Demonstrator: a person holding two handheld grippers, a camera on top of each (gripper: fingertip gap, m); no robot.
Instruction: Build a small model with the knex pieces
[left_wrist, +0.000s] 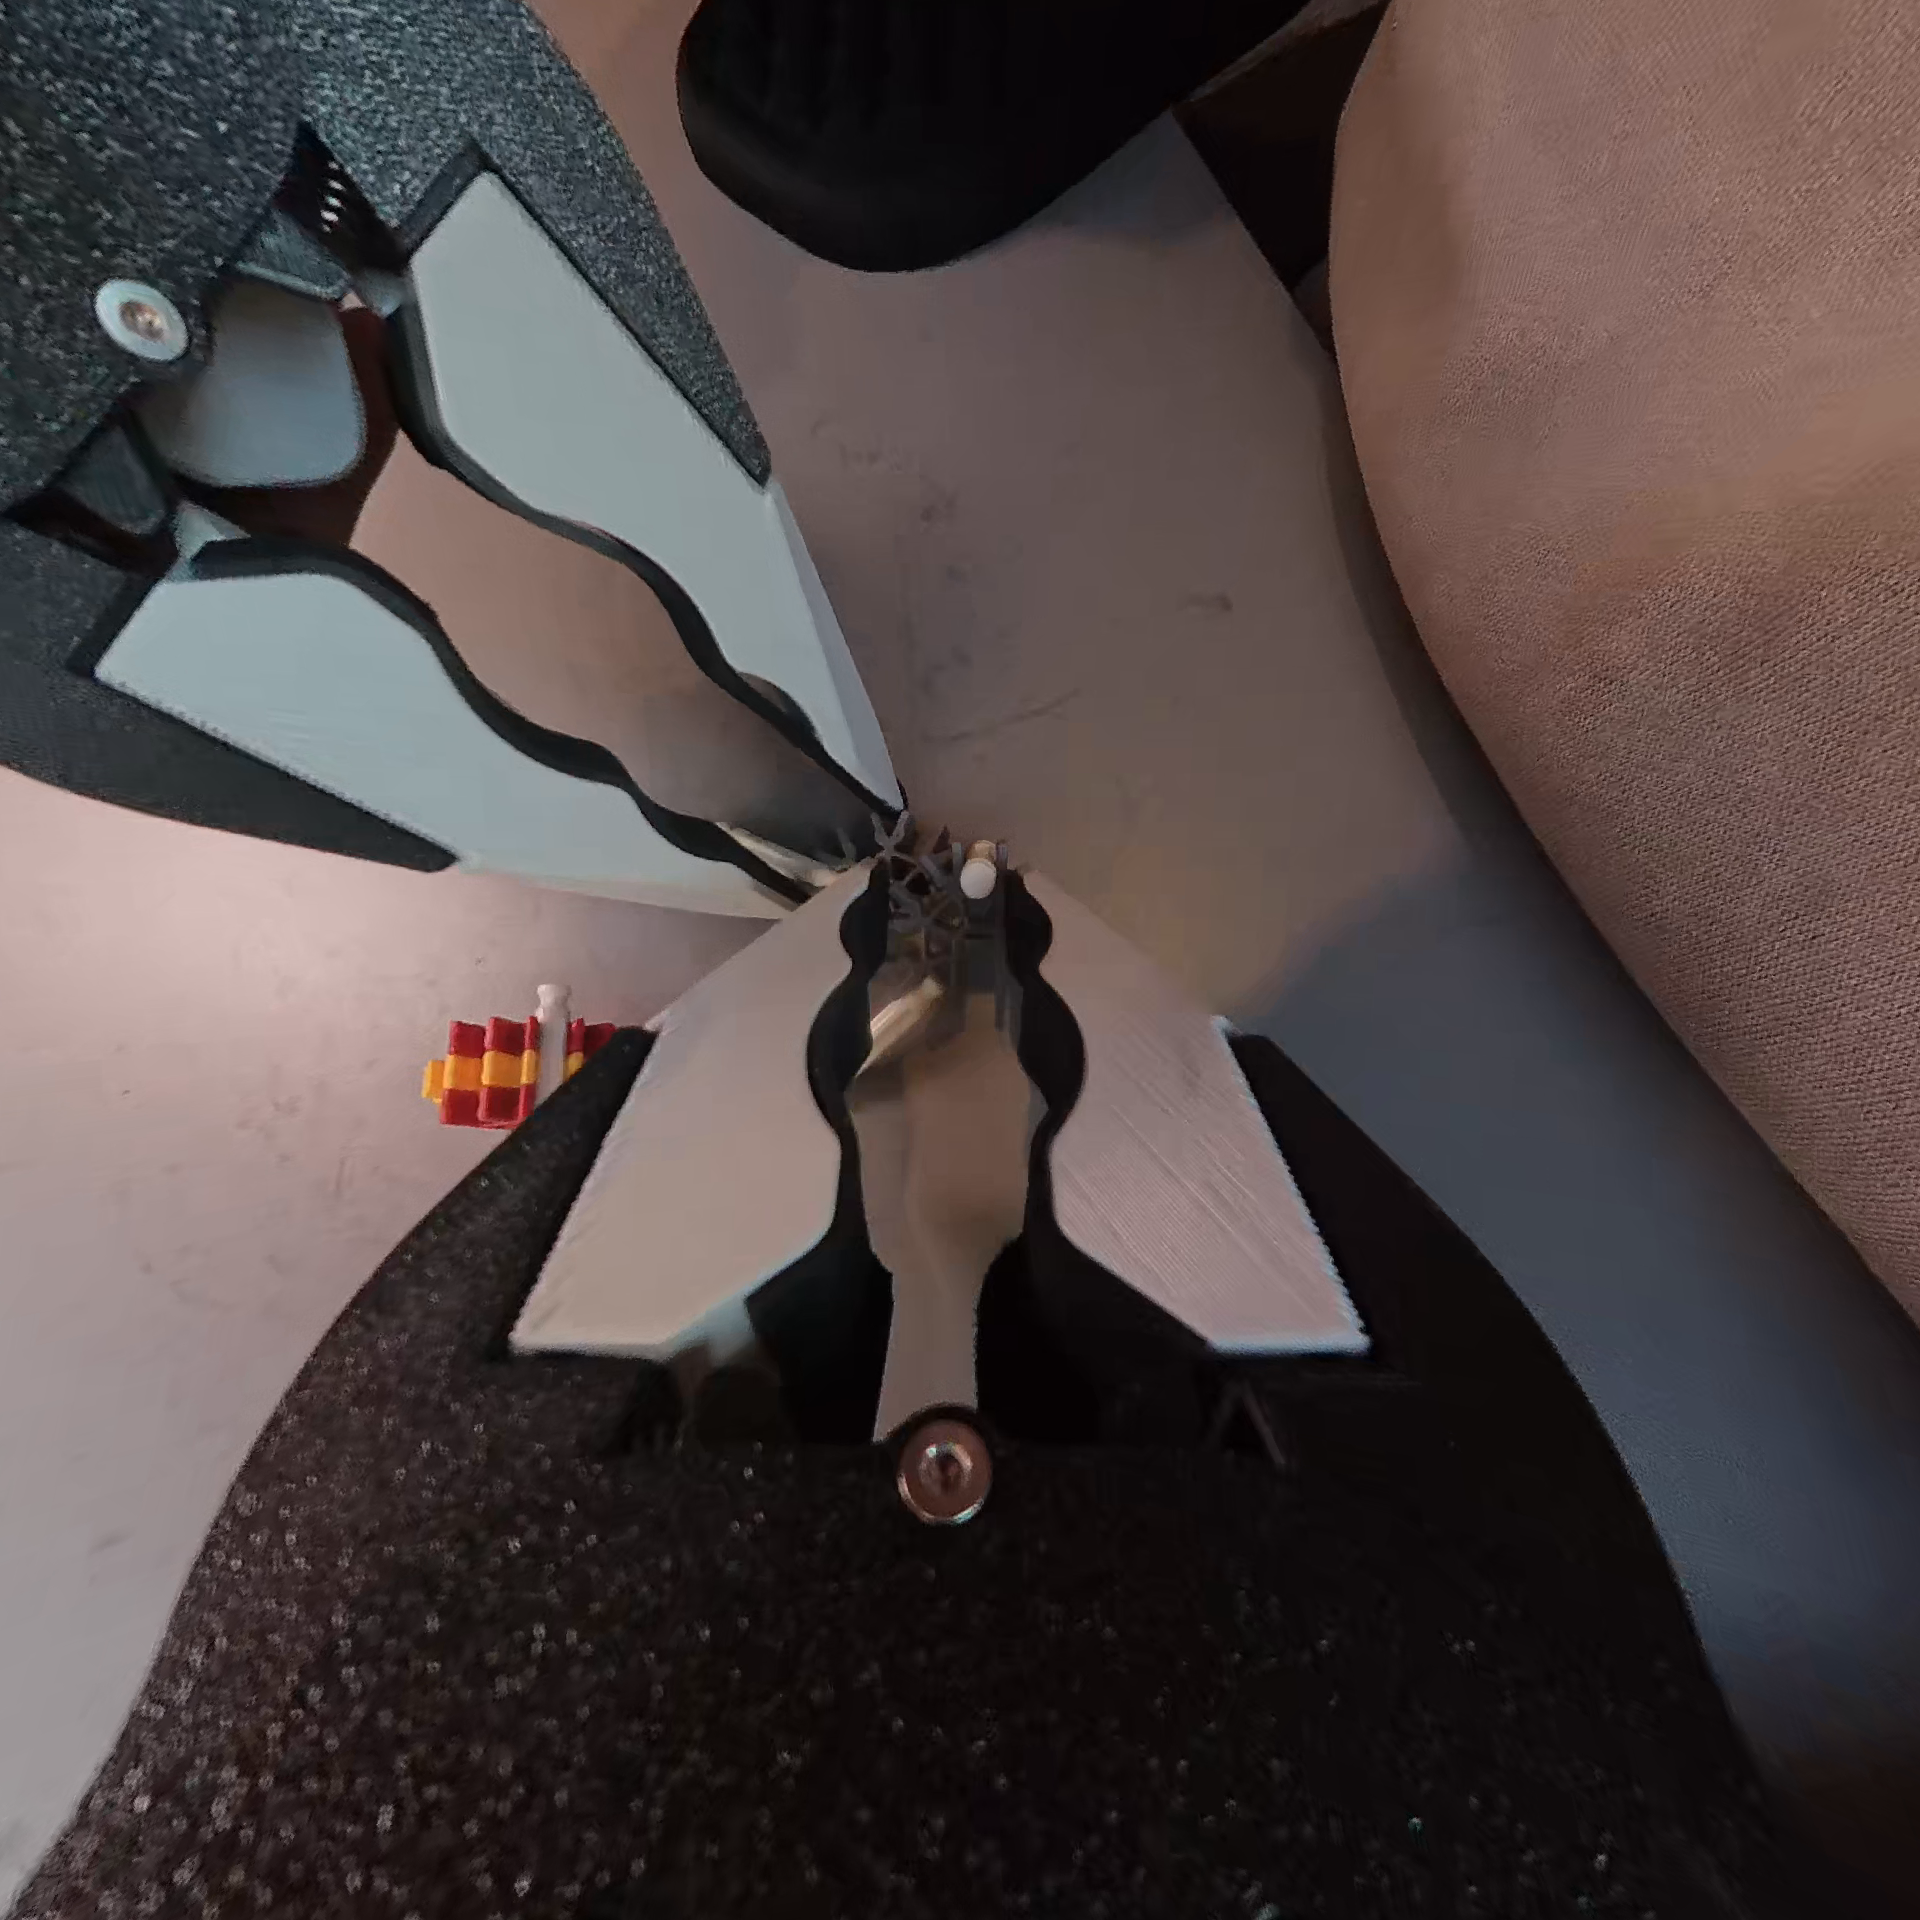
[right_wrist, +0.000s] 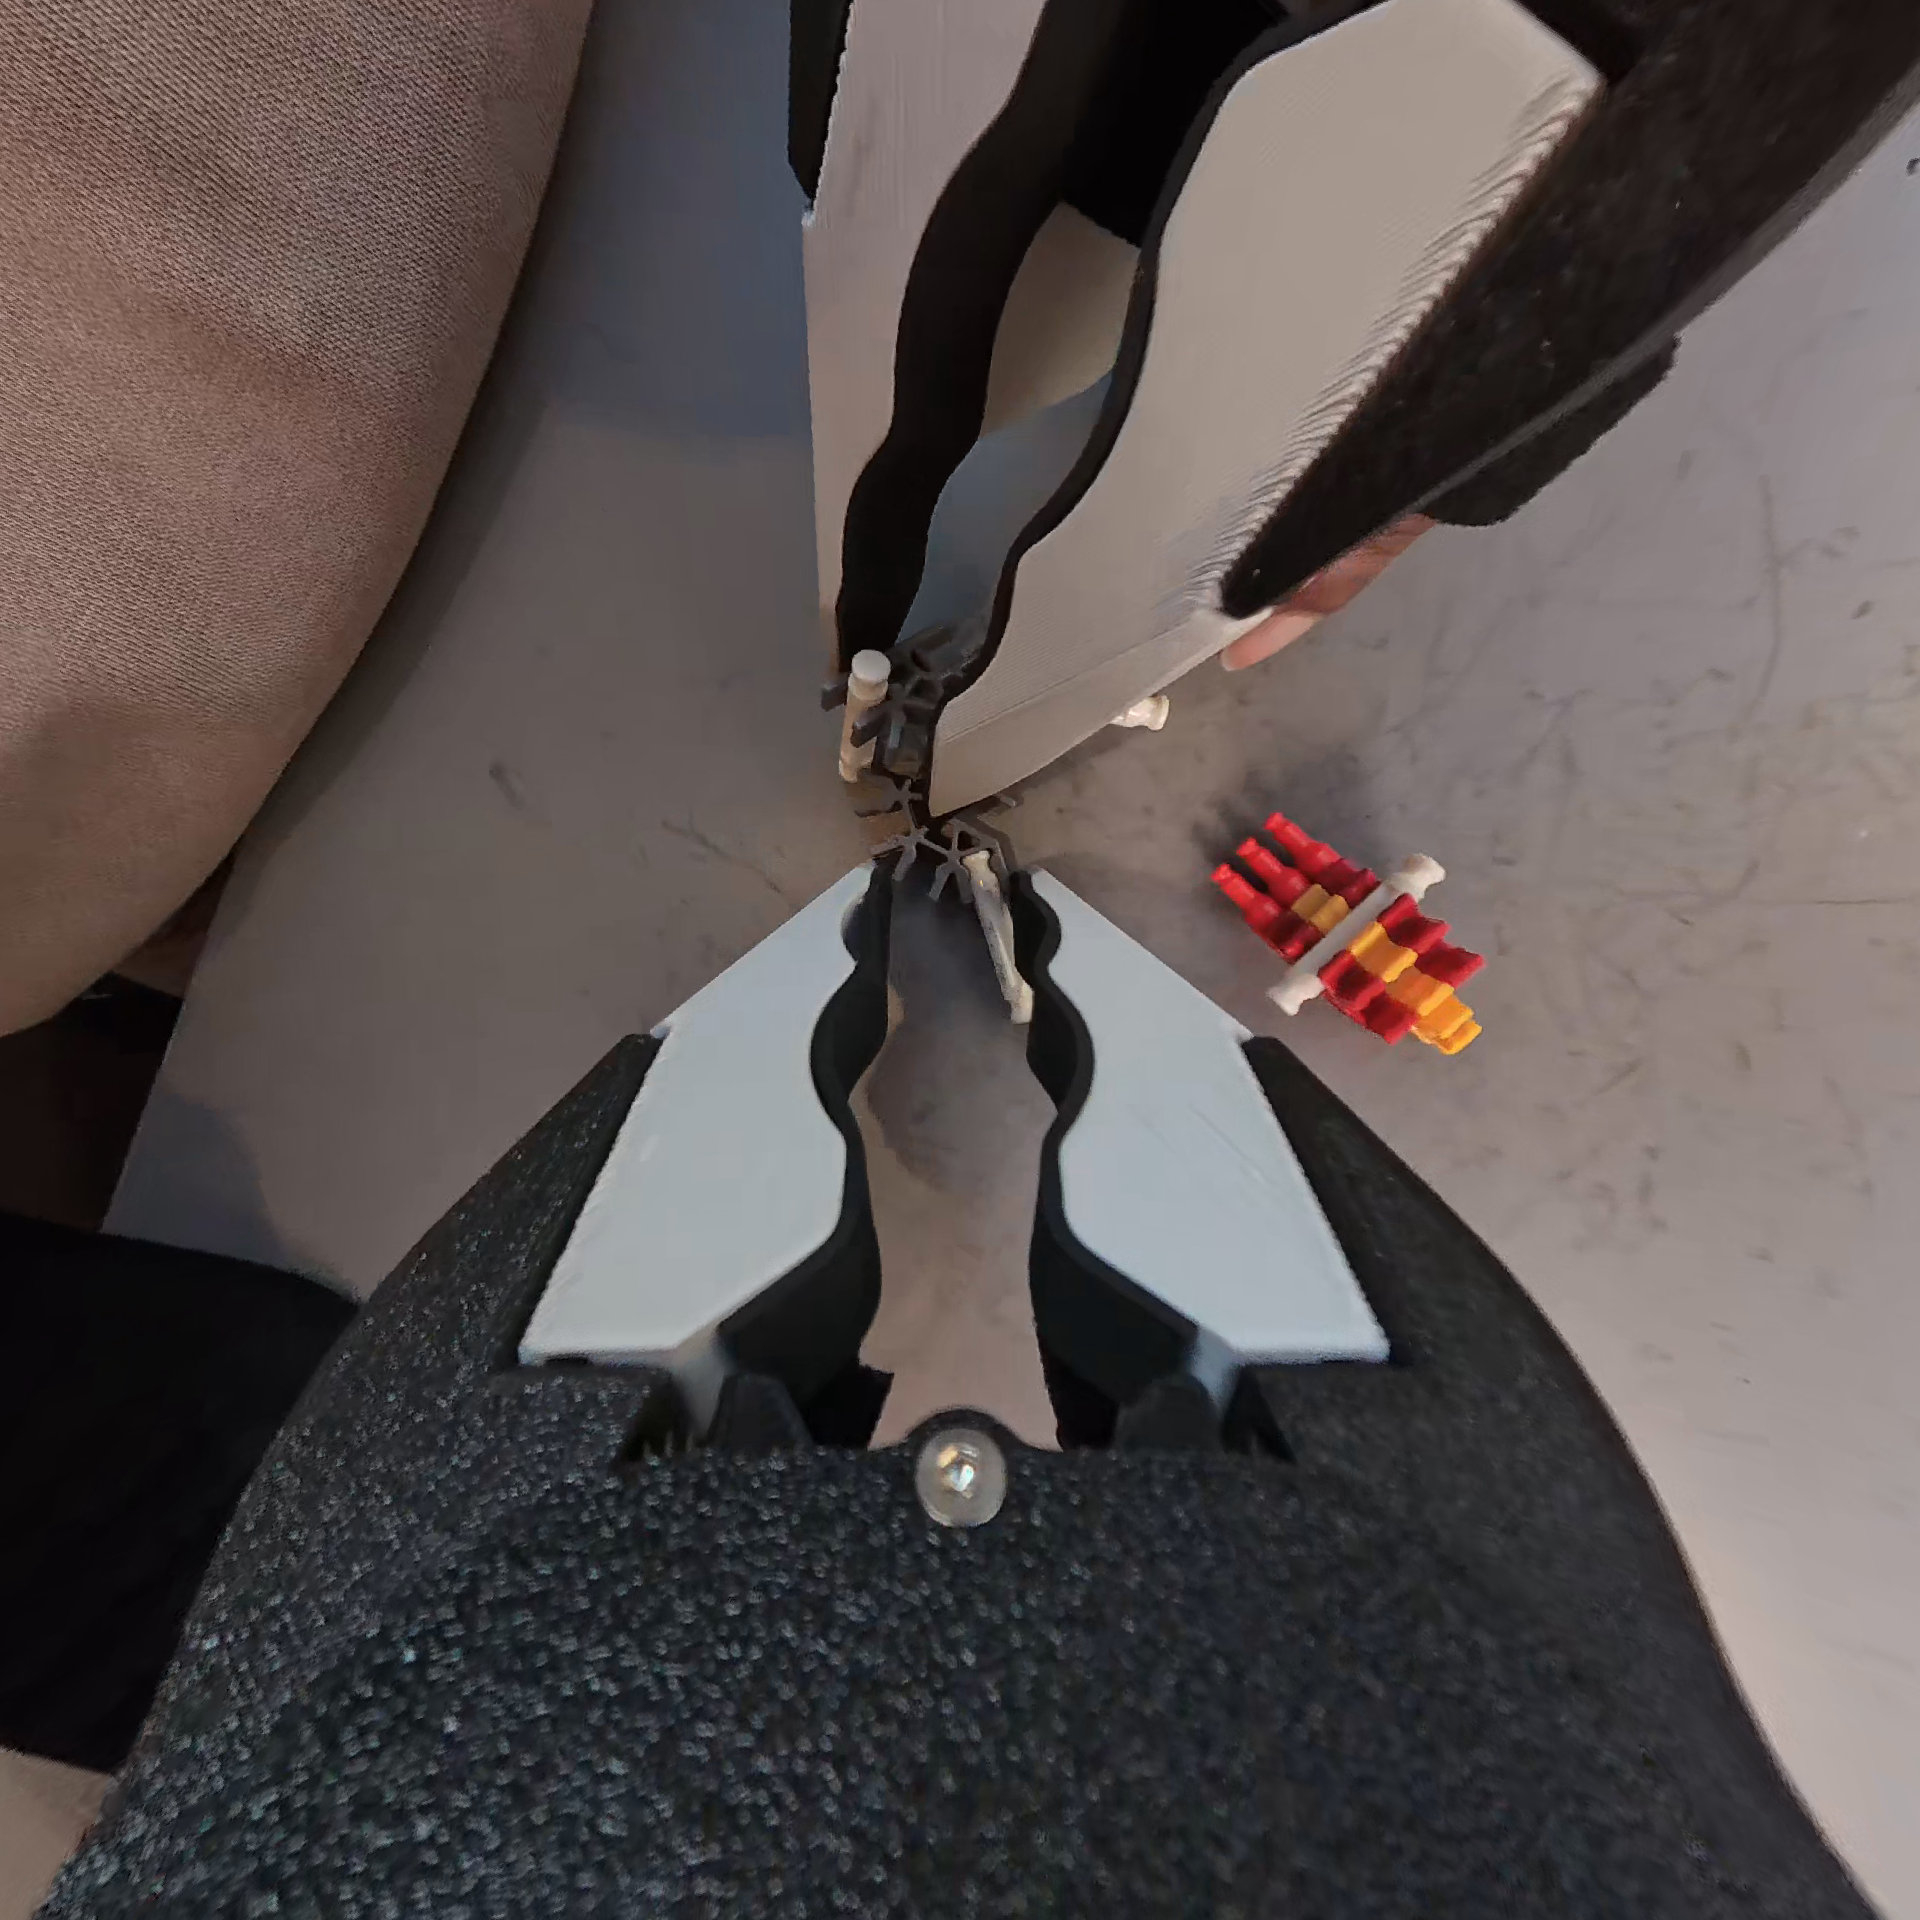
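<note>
- the left gripper (left_wrist: 940, 883) has its jaws drawn in close on a grey snowflake-shaped connector (left_wrist: 914, 883) with a white rod (left_wrist: 977, 878) plugged into it; the narrow grip pins the small part at the very tips, so the rest of it stands clear.
- the right gripper (right_wrist: 951, 873) is likewise nearly closed, its jaws pinching a second grey connector piece (right_wrist: 940, 847) and a white rod (right_wrist: 995, 930) that runs back along the inner edge of one finger.
- in the right wrist view the two sets of tips meet nose to nose, and the grey parts touch or interlock between them; whether they are already joined i cannot tell.
- the opposed, tip-to-tip hold looks suited to lining up two small parts, as each gripper steadies one half.
- all this sits low over the grey desk (right_wrist: 1558, 1195), whose surface is scuffed and smudged.
- a red and yellow block bundle (right_wrist: 1351, 935) crossed by a white rod lies on the desk near the right gripper, apart from both jaws.
- another small white piece (right_wrist: 1143, 715) pokes out from behind the left gripper's finger.
- a fingertip (right_wrist: 1278, 634) shows at the edge of the left gripper's body.
- brown fabric (left_wrist: 1662, 623) borders the desk at the side, and a dark shape (left_wrist: 935, 125) lies beyond.
</note>
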